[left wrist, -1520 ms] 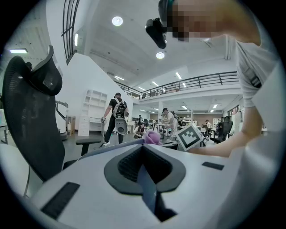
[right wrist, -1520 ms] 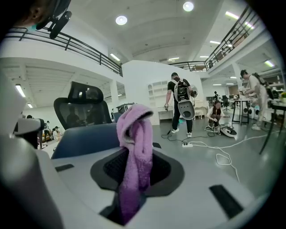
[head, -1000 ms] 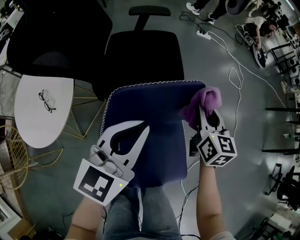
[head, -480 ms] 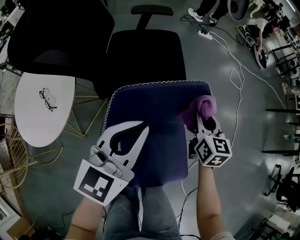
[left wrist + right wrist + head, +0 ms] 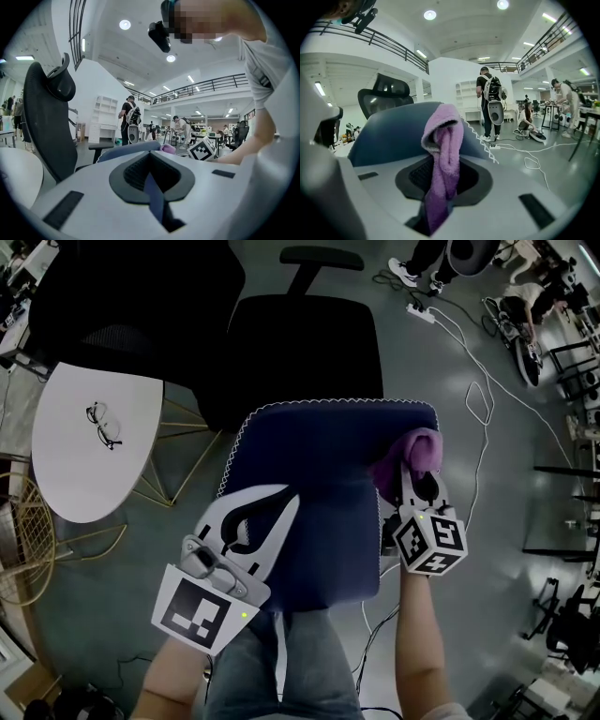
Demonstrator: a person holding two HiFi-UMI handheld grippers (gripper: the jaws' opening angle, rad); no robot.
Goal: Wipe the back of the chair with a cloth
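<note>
A blue chair back (image 5: 309, 465) fills the middle. The right gripper (image 5: 410, 470) is clamped on a purple cloth (image 5: 419, 448), now just inside the back's right edge; a second ago it overhung that edge. The left gripper (image 5: 281, 498) rests closed near the left edge. Open floor lies to the right, a white table (image 5: 89, 442) to the left.

Open lab hall: mezzanine railing (image 5: 206, 86), office chair (image 5: 305, 343), floor cables (image 5: 457, 337)

Head view looks steeply down; both gripper views look close along their jaws; all share the chair (image 5: 309, 465).
</note>
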